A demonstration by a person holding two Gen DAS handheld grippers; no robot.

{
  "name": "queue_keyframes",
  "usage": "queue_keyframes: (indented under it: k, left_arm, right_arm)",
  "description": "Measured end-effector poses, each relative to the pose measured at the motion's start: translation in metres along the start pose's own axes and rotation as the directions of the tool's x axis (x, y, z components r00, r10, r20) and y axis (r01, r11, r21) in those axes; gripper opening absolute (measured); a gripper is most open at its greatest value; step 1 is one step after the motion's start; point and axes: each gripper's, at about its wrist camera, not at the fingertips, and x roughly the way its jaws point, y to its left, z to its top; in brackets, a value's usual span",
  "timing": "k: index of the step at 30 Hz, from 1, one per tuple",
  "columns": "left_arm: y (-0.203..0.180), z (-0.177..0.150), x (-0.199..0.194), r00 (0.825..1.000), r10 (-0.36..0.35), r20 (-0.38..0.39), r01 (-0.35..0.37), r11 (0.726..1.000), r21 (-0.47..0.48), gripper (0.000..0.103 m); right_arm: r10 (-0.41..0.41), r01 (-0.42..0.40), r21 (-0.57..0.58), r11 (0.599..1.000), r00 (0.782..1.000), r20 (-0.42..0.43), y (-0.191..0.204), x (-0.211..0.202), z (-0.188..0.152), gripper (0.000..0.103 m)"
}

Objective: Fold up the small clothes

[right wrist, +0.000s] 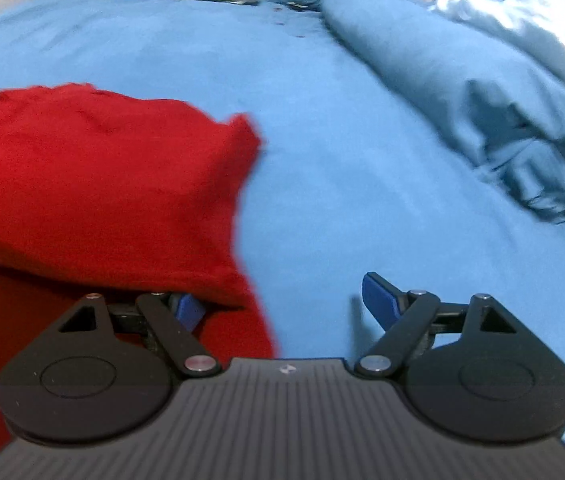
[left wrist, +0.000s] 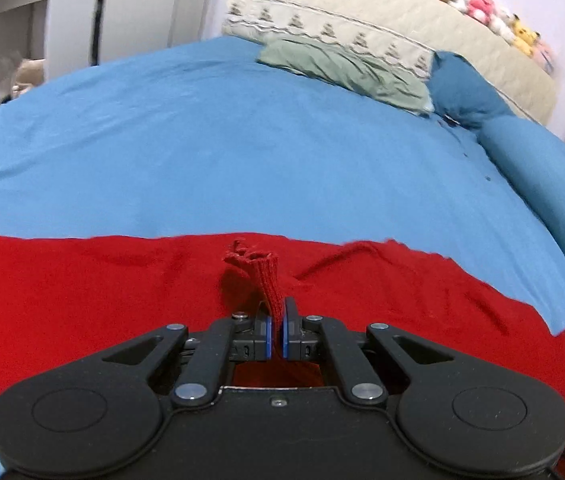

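Low over the bed, left tongs (left wrist: 277,326) pinch the red garment's (left wrist: 122,288) ribbed edge; right tongs (right wrist: 286,308) gape wide.

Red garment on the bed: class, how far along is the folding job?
Done: the red garment lies spread on the blue bed. In hand: the left hand-held gripper pinches a ribbed edge; the right hand-held gripper is open beside the cloth. Left: no finished fold is visible yet.

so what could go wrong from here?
1. Left gripper pinches only a thin ribbed bit of the red garment; it may slip out when pulled.
2. Right gripper is open, its left jaw under the garment's edge, so closing might grab nothing or bunch it.
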Motion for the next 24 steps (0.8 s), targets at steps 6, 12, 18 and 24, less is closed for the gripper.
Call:
queue_keyframes:
  k: [6,12,18,24]
  left_arm:
    - [0.010,-0.017,0.006,0.995,0.035,-0.097,-0.029,0.998,0.064,0.012]
    - [0.029,-0.028,-0.035,0.987,0.147,-0.071,-0.141,0.987,0.081,0.033]
    - [0.001,-0.023,-0.048,0.998,0.055,-0.019,-0.050,0.977,0.208,0.067]
    - [-0.025,-0.018,-0.017,0.998,-0.031,-0.061,0.044,0.972,0.229,0.067]
  right_arm:
    - [0.056,-0.050,0.095,0.994,0.997,-0.059,-0.028,0.000,-0.016,0.098]
    - [0.073,-0.068,0.053,0.996,0.992,-0.104,-0.038,-0.010,-0.008,0.099]
    - [0.335,-0.336,0.024,0.941,0.940,0.061,-0.003,-0.035,0.025,0.103]
    - [0.393,-0.381,0.138,0.914,0.917,-0.072,0.025,0.009,0.010,0.103]
